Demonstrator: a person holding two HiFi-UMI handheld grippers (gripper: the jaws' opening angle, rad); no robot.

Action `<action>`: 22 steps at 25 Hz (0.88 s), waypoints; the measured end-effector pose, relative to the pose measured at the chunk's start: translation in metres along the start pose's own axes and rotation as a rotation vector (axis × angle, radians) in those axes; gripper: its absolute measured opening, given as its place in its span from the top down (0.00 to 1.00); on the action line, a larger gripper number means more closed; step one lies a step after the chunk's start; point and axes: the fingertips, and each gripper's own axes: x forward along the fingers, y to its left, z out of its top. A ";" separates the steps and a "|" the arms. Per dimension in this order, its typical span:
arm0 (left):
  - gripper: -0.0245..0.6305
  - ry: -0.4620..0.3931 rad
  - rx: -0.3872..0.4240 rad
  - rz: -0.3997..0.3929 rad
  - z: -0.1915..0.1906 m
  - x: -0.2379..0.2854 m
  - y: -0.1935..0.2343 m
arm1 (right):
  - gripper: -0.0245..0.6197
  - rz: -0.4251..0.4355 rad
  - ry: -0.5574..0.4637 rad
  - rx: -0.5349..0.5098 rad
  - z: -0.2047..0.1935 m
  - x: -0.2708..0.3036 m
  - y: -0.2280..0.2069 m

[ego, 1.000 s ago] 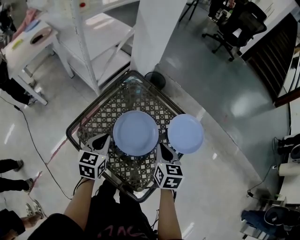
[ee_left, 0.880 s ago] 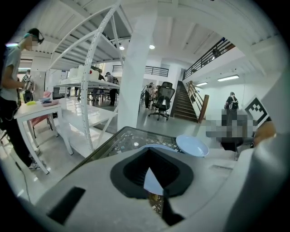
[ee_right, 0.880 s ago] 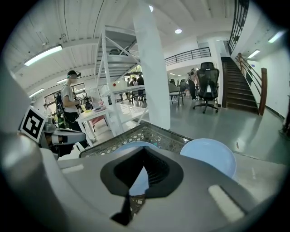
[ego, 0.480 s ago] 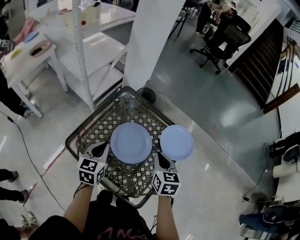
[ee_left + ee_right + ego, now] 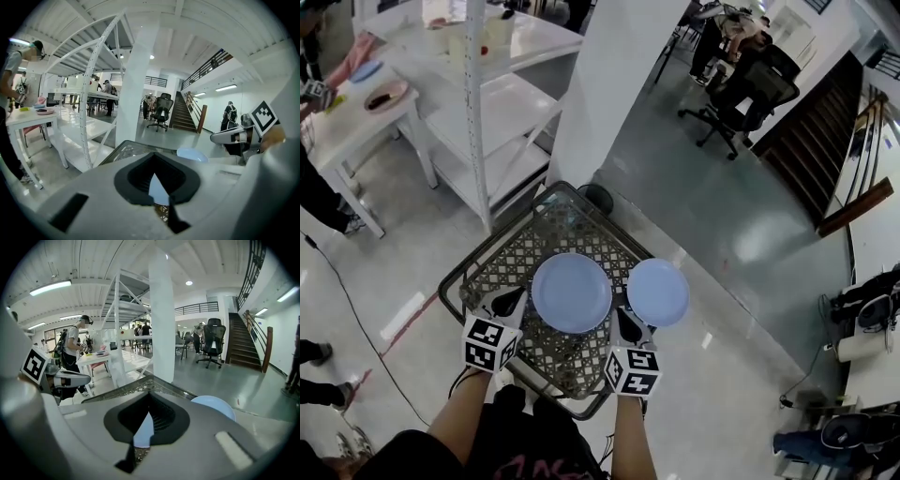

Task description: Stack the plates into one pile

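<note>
Two light blue plates lie side by side over the lattice-topped table (image 5: 511, 246). The larger plate (image 5: 572, 292) is above the middle of the table. The smaller plate (image 5: 658, 292) hangs out past the table's right edge. My left gripper (image 5: 514, 298) is shut on the larger plate's left rim, and a blue sliver of that plate (image 5: 157, 192) shows between its jaws. My right gripper (image 5: 623, 314) is shut at the smaller plate's near-left rim; that plate (image 5: 216, 406) spreads to the right of its jaws. Whether the larger plate is off the table, I cannot tell.
A white pillar (image 5: 600, 84) and a white shelving rack (image 5: 487, 122) stand just beyond the table. A white side table (image 5: 356, 103) with dishes is at far left, with a person beside it. An office chair (image 5: 741, 89) and stairs (image 5: 825, 122) are at back right.
Both grippers have risen a little with the plates still in them. The plates stay side by side. The head view has drifted, so the table sits lower in the picture.
</note>
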 end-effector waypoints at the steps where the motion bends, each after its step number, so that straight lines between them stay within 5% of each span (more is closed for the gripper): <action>1: 0.97 -0.001 0.000 -0.002 0.000 -0.002 0.003 | 0.95 -0.002 -0.003 -0.001 0.001 0.001 0.004; 22: 0.97 0.048 -0.005 -0.031 -0.026 -0.001 0.007 | 0.95 -0.032 0.008 0.015 -0.017 0.000 0.007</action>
